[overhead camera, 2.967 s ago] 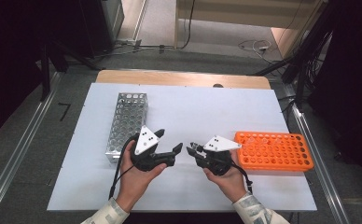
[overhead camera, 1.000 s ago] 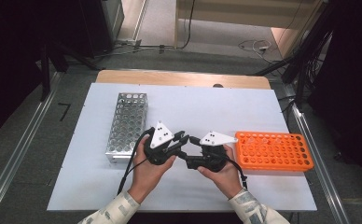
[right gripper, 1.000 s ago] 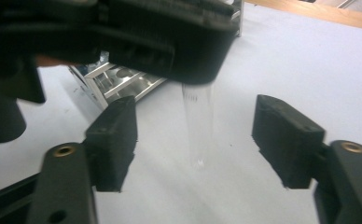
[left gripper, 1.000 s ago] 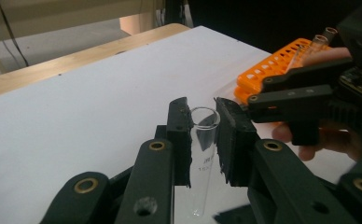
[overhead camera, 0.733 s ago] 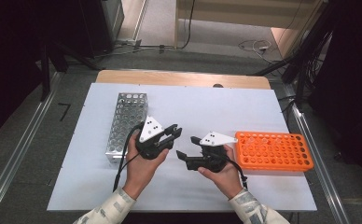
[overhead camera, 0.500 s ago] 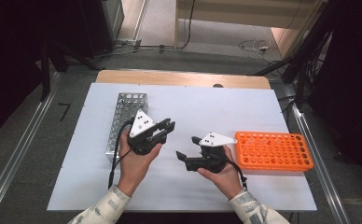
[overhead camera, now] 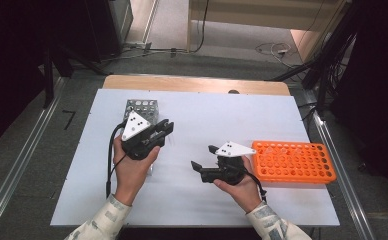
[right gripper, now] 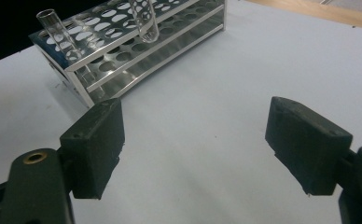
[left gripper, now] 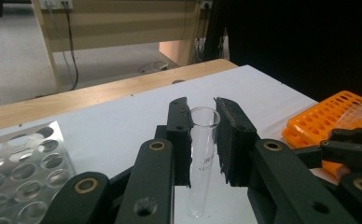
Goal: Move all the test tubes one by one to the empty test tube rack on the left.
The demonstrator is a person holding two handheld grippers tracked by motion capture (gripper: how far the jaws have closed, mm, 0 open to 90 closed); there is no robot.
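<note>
The left hand seemingly hides much of the metal rack (overhead camera: 141,106).

Faint printing on glass tube (left gripper: 202,158) in left gripper view, looks like small lettering partway down, too blurry to read. Nothing else legible: no labels, brands or numbers on metal rack (left gripper: 16,163) or orange rack (overhead camera: 292,161).

Left gripper (overhead camera: 166,131) drawn away leftward and farther up the table from the right gripper (overhead camera: 204,156), now over the near end of the perforated metal rack (overhead camera: 141,106), clamped on a clear glass test tube (left gripper: 202,154). Right gripper's jaws just spread wide, nothing between them.
</note>
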